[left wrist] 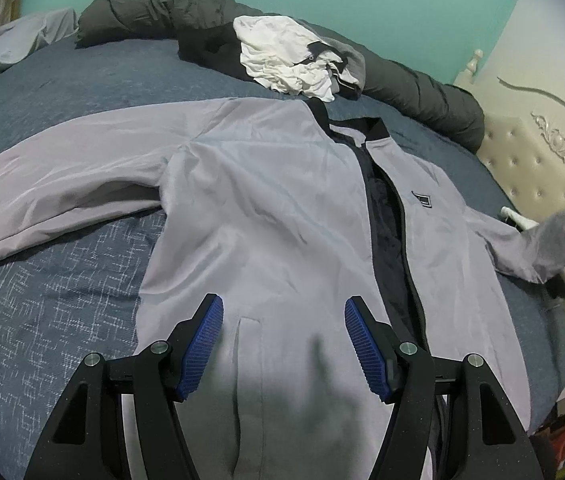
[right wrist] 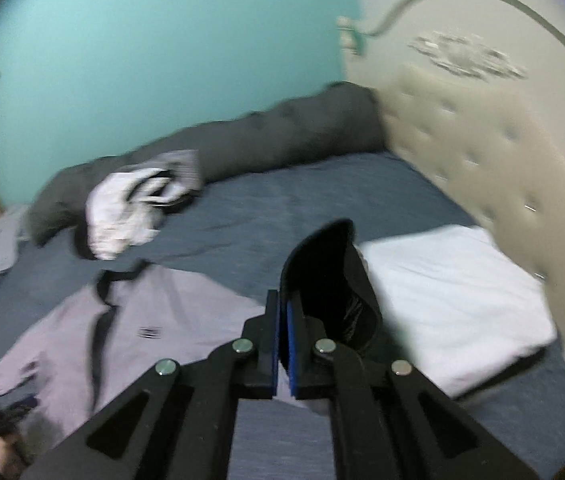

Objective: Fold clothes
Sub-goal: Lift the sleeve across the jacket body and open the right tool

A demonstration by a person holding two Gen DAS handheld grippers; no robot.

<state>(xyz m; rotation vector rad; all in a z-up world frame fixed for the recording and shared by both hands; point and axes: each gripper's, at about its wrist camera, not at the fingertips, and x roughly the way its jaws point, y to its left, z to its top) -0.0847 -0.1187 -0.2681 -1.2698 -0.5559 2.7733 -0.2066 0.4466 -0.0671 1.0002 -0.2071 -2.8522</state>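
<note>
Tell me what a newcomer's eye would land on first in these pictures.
First, the grey jacket spread face up and unzipped across the blue bed, its left sleeve stretched out flat. Next, the right gripper, its jaws shut on the jacket's black cuff, lifting the other sleeve near the cream headboard. Behind, a crumpled white and black clothes heap lies against a dark rolled duvet.

Jacket (left wrist: pixel 266 200) chest badge (left wrist: pixel 421 199) text illegible.
</note>
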